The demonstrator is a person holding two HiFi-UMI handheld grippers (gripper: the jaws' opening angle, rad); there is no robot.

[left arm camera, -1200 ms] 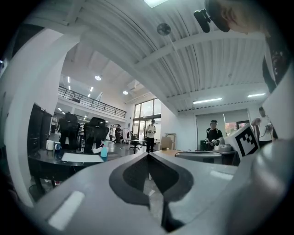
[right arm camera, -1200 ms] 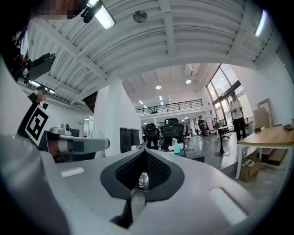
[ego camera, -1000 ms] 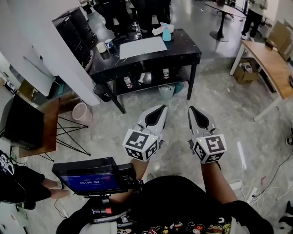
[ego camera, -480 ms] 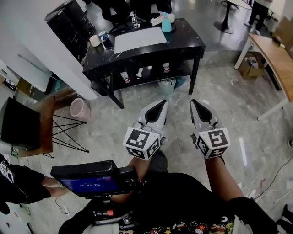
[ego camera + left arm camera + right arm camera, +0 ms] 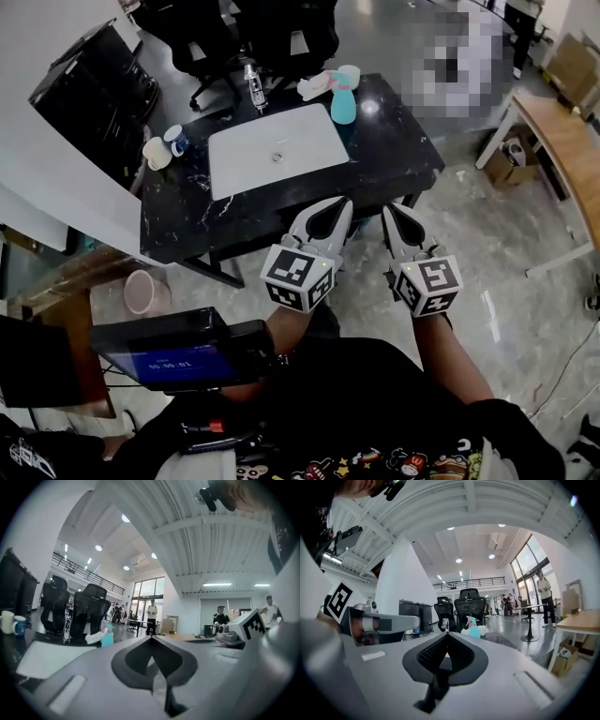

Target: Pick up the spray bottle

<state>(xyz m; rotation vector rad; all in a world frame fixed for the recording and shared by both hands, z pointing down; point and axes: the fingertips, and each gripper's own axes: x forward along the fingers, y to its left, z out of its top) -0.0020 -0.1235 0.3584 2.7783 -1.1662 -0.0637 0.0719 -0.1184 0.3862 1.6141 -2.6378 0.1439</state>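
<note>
**STATUS: PRE-GRASP, SPRAY BOTTLE UNTOUCHED**

Target pos.: I see the spray bottle (image 5: 343,96) upright near the far edge of the black bench (image 5: 398,155). It has a teal body w/ a pale trigger head, and nothing holds it. A white crumpled item (image 5: 314,86) lies just beside it. A white mat (image 5: 277,147) covers the bench centre, btwn my tools and the bottle.

Tools: The left gripper (image 5: 339,204) hangs at the near edge of the bench, its fingers pressed together at the tips w/ nothing btwn them. The right gripper (image 5: 392,208) is alongside in the same condition: tips met, empty. Both are well apart from the bottle.

Alignment: In the right gripper view the bottle (image 5: 473,626) sits just past the fingertip line, slightly right of it. In the left gripper view it (image 5: 107,637) stands off to the left.

Assessment: By my est. the task is at its very start and no step is complete. Outstanding are the reach across the bench, spreading one pair of fingers, closing on the bottle and the lift. I judge the right side better lined up.
</note>
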